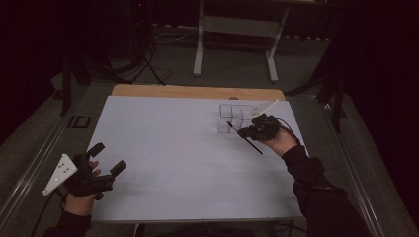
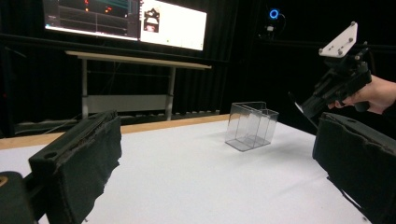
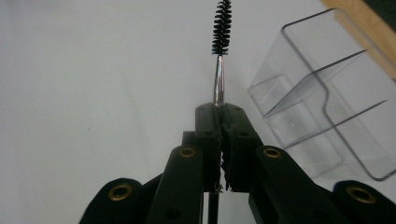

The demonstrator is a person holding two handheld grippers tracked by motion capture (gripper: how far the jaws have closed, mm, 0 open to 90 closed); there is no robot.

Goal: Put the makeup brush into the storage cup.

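So the right gripper (image 3: pixel 221 114) has its jaws clamped tight on a thin black mascara-style brush with a metal stem (image 3: pixel 221 28), bristle end poking out past the tips, held over the white table sheet (image 1: pixel 168 148); it sits just beside a clear plastic divided organizer box (image 3: pixel 327 102) at the far right of the table; the left gripper (image 1: pixel 106 158) hangs at the near left edge, jaws spread wide, nothing in them.
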